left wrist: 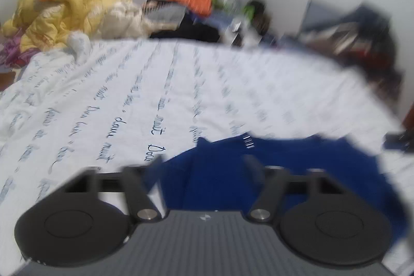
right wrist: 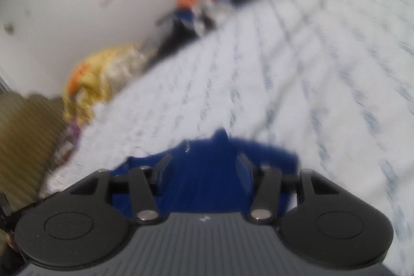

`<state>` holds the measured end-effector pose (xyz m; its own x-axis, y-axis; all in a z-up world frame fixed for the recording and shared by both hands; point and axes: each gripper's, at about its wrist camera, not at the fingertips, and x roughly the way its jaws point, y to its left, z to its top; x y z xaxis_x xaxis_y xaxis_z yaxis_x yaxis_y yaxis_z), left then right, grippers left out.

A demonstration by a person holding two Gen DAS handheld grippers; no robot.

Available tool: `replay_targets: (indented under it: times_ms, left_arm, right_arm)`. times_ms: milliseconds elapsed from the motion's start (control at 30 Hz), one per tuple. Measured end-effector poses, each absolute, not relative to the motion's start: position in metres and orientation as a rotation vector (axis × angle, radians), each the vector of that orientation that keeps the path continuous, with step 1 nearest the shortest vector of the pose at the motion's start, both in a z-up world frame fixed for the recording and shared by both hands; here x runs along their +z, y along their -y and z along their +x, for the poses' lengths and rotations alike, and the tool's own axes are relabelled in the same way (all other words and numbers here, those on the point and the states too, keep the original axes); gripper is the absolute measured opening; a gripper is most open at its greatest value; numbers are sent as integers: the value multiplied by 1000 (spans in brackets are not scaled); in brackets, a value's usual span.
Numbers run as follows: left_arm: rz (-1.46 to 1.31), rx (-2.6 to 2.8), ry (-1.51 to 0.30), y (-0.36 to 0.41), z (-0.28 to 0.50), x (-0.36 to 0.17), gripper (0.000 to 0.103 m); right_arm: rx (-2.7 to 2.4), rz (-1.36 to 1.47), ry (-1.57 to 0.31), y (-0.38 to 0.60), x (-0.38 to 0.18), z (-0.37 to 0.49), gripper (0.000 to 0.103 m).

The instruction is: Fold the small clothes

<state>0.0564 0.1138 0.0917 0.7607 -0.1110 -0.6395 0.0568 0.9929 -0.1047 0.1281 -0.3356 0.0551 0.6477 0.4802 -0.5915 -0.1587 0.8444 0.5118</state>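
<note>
Motion blur smears my left wrist view: the left gripper has its jaws spread wide, blue garment lying between and toward 3 o'clock on the printed bedsheet. On my right wrist view, the right gripper is likewise released, the blue garment bunched between its fingers at 6 o'clock.

The sheet is printed with rows of dark cursive script. In the left wrist view a few words can be made out, such as "douce nuit" and the start of a word, "Dou"; the other rows are too blurred to read. In the right wrist view the same script on the sheet is smeared and cannot be read.
</note>
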Motion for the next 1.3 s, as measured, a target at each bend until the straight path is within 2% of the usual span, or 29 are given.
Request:
replay_targets:
  times_ms: [33, 100, 133, 167, 200, 367, 433, 500, 533, 567, 600, 633, 667, 733, 800, 900, 933, 967, 1000, 1033, 1133, 1300]
  left_arm:
    - [-52, -81, -734, -105, 74, 79, 37]
    - [-12, -65, -795, -91, 99, 56, 37]
    - [17, -76, -806, -86, 105, 48, 36]
    - [37, -85, -803, -85, 106, 42, 21]
    - [48, -93, -788, -84, 105, 39, 11]
    - [36, -43, -706, -93, 107, 54, 10]
    - [60, -34, -741, -90, 115, 42, 10]
    - [135, -29, -718, -79, 113, 31, 10]
    - [165, -26, -709, -75, 110, 32, 12]
    - [173, -21, -707, -74, 106, 35, 20]
    - [170, -17, -700, -75, 101, 39, 22]
    - [167, -11, -684, -77, 94, 46, 22]
    - [160, -9, -662, -78, 85, 53, 27]
    - [128, -20, -617, -73, 74, 67, 40]
    - [110, -76, -630, -53, 76, 68, 40]
    - [178, -114, -714, -19, 99, 43, 46]
    - [198, -101, -711, -16, 104, 33, 52]
    - [213, -78, -672, -19, 106, 29, 77]
    - [216, -45, -669, -27, 109, 26, 89]
    - [192, -25, -683, -41, 112, 23, 103]
    - [11, -46, -735, -85, 119, 17, 103]
    - [29, -11, -727, -79, 122, 20, 103]
  right_arm:
    - [366, 392, -815, 323, 49, 143, 50]
    - [323, 275, -864, 302, 34, 162, 49]
    - [320, 231, -880, 297, 24, 162, 43]
    - [323, 201, -875, 290, 18, 163, 15]
    - [333, 188, -866, 288, 16, 162, 6]
    - [287, 320, -743, 320, 32, 163, 5]
    - [274, 341, -792, 321, 17, 173, 5]
    - [271, 280, -758, 311, 10, 169, 5]
    - [262, 271, -751, 309, 11, 166, 7]
    - [251, 277, -761, 310, 14, 164, 13]
    - [225, 283, -782, 312, 19, 160, 19]
    - [200, 290, -777, 315, 26, 154, 33]
    - [188, 295, -724, 316, 36, 143, 38]
    - [197, 268, -594, 308, 56, 122, 38]
    - [240, 209, -575, 282, 65, 120, 38]
    - [287, 69, -684, 237, 41, 140, 36]
    - [270, 14, -731, 228, 26, 148, 36]
    - [266, -41, -689, 228, 15, 147, 36]
    - [259, -76, -654, 233, 10, 144, 39]
    - [255, -48, -649, 245, 10, 142, 47]
    - [264, 8, -639, 261, 9, 138, 47]
    - [217, -77, -618, 243, 13, 138, 49]
